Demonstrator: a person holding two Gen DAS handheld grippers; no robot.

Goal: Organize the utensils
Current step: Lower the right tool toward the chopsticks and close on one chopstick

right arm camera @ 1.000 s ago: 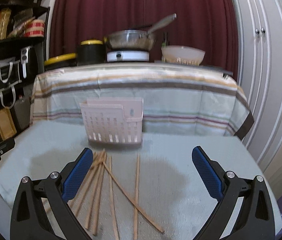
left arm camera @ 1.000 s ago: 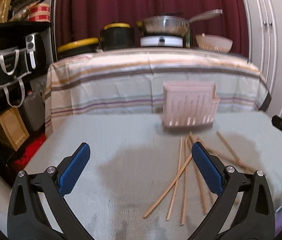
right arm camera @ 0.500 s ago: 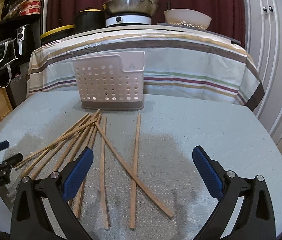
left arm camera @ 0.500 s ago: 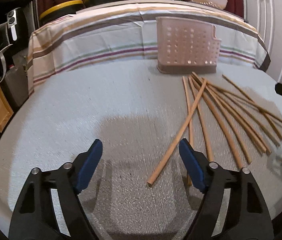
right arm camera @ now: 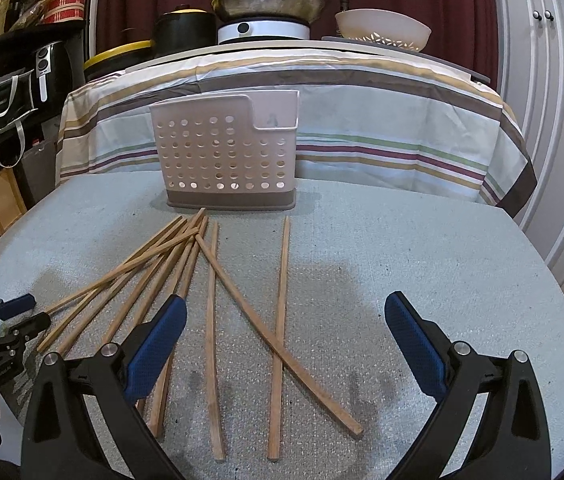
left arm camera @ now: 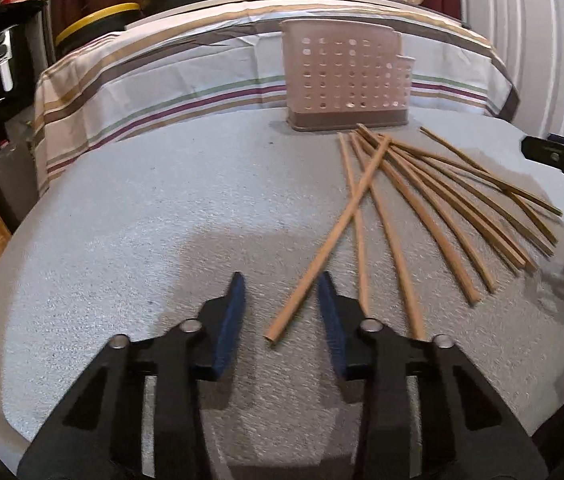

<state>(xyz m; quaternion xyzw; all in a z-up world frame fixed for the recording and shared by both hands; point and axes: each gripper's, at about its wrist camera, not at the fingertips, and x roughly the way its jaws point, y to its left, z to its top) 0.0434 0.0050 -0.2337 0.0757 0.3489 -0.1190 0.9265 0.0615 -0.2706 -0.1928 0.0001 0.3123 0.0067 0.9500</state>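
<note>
At the left gripper's twelve o'clock, the leftmost thin wooden chopstick lies between half-closed jaws (right gripper gaping, empty), awaiting clench and lift toward the perforated pink plastic holder.

Chopsticks: thin, light-brown wooden sticks lying flat and loose on the grey table, fanned out from a shared cluster of tips just in front of the holder. Several overlap near that cluster; one stick lies diagonally across two others. In the right wrist view, two more sticks cross each other near their lower ends. Holder: pale, upright, rectangular plastic caddy with rows of round holes, a darker base band, and a lower, notched compartment at one end; its interior cannot be seen.
</note>
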